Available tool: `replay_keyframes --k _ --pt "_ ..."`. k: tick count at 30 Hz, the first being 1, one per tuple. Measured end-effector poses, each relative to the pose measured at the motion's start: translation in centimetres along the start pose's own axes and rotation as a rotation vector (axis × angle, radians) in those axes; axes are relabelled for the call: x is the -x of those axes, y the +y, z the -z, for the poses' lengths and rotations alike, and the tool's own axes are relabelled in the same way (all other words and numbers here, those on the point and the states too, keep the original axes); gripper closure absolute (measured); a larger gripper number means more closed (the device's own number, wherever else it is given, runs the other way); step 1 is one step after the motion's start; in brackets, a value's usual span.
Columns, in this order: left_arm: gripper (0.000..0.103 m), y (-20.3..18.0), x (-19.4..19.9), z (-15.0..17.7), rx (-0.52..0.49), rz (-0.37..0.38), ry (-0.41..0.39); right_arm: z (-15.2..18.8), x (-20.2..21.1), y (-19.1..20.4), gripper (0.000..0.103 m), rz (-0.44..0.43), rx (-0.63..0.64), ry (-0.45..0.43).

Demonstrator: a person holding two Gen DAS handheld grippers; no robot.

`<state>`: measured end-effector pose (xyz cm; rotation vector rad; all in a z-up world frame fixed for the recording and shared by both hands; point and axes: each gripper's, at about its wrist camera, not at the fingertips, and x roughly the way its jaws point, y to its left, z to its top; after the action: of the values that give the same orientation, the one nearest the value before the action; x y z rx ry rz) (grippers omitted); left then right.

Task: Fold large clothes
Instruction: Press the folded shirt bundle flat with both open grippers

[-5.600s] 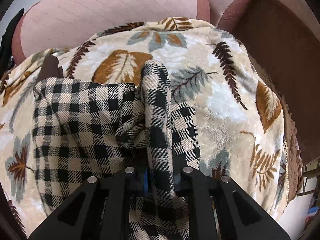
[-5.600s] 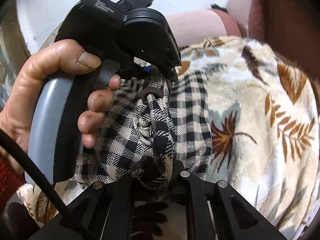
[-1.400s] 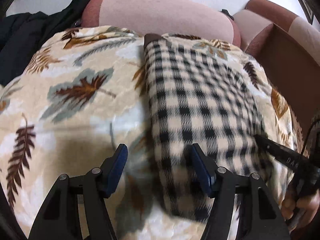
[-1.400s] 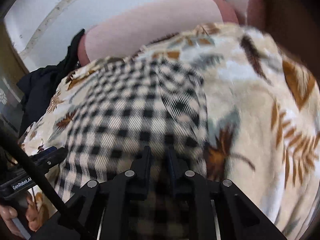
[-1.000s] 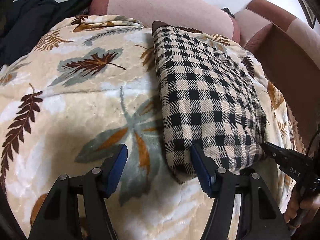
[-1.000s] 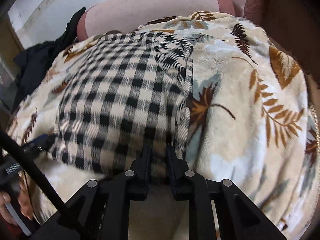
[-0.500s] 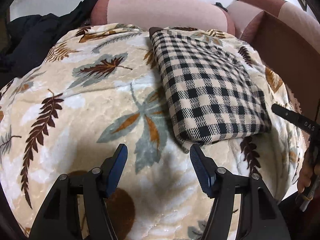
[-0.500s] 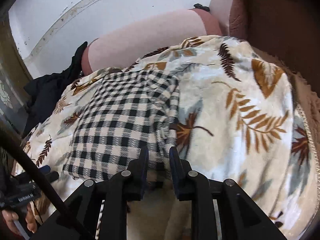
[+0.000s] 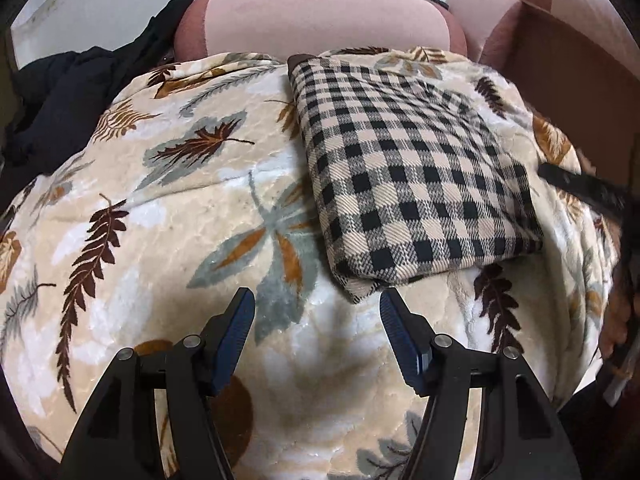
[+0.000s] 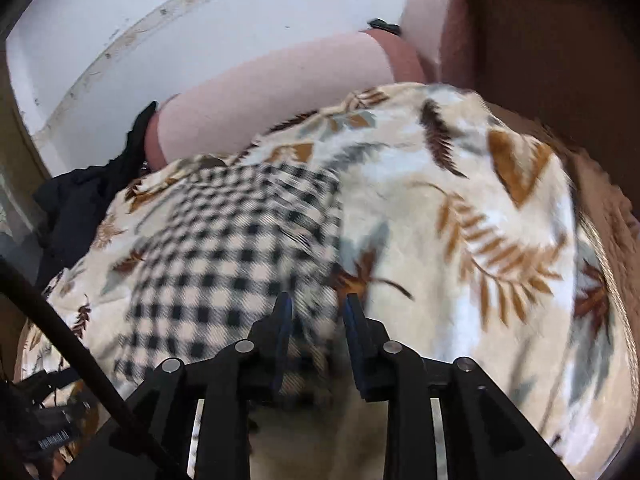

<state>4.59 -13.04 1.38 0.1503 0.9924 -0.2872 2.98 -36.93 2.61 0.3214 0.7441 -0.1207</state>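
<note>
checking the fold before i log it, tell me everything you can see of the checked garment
The checked garment is a woven-looking fabric in black and beige checks, folded into a flat, roughly rectangular stack with layered edges showing at its near corner. It lies on the leaf-print blanket over a pink sofa. The left gripper is open just short of the near corner, not touching it. In the blurred right wrist view, the right gripper has its jaws apart at the garment's near edge; contact cannot be told.
</note>
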Motion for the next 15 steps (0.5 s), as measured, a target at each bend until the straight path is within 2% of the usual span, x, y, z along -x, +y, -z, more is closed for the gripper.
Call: replay_keyframes --k 4,7,10,15 --pt "0.039 -0.6 0.0 0.2 -0.027 -0.023 0.008 -1.1 -3.1 1.0 0.074 0.002 0.018 0.051" --pt "0.039 -0.7 -0.1 0.2 -0.033 -0.03 0.016 -1.5 -5.6 -0.4 0.073 0.072 -0.032 0.117" --pt "0.039 -0.6 -0.2 0.3 -0.028 -0.029 0.02 -1.8 -5.2 -2.1 0.064 0.055 -0.121 0.098" --pt "0.039 -0.3 -0.2 0.7 -0.003 -0.021 0.015 -1.3 -2.8 -0.8 0.061 0.14 -0.01 0.017"
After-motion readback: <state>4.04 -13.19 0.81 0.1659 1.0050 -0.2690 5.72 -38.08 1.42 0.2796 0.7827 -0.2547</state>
